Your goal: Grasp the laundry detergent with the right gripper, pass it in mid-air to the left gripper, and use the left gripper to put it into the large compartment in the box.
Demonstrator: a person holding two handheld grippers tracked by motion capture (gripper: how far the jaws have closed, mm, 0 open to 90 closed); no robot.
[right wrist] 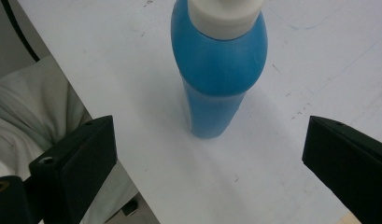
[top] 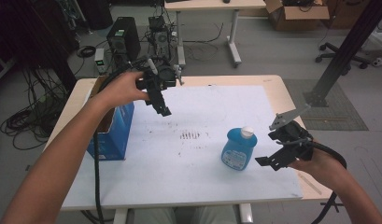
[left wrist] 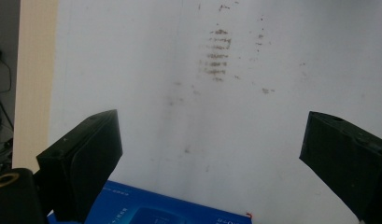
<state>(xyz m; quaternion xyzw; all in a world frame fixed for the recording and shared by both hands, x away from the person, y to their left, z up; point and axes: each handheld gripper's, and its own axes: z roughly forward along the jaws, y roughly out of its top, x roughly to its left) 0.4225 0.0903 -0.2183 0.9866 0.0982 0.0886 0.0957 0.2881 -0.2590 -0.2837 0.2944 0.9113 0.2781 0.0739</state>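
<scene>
At the left edge of the table (top: 272, 86) we see an open blue box (top: 117, 135) standing on the white sheet (top: 202, 112). Our left gripper (top: 161, 108) hangs above the sheet just right of the box's far end, its jaws spread wide with nothing between them. In the left gripper view a blue corner of the box (left wrist: 146, 210) sits below and between the jaws, with the smudged sheet (left wrist: 216, 51) beyond.

Right of centre, near the front edge, stands the blue bottle (top: 239, 149) with its white cap (top: 247, 132), upright and untouched. Our right gripper (top: 272, 161) waits just beside it on the right, jaws wide apart and empty. The right gripper view looks steeply down on the bottle (right wrist: 219, 65).

What worries us:
- the bottle looks narrow-footed, so a jaw that clips its shoulder on the way in would likely tip it;
- it stands close to the front edge, so a knock toward us could send it off the table;
- the rounded plastic may slip if we close high near the cap.

As for pose, the left forearm reaches far and up across the box, wrist bent so the jaws point down. The right hand sits low at the table's near right corner, gripper angled left toward the bottle.
</scene>
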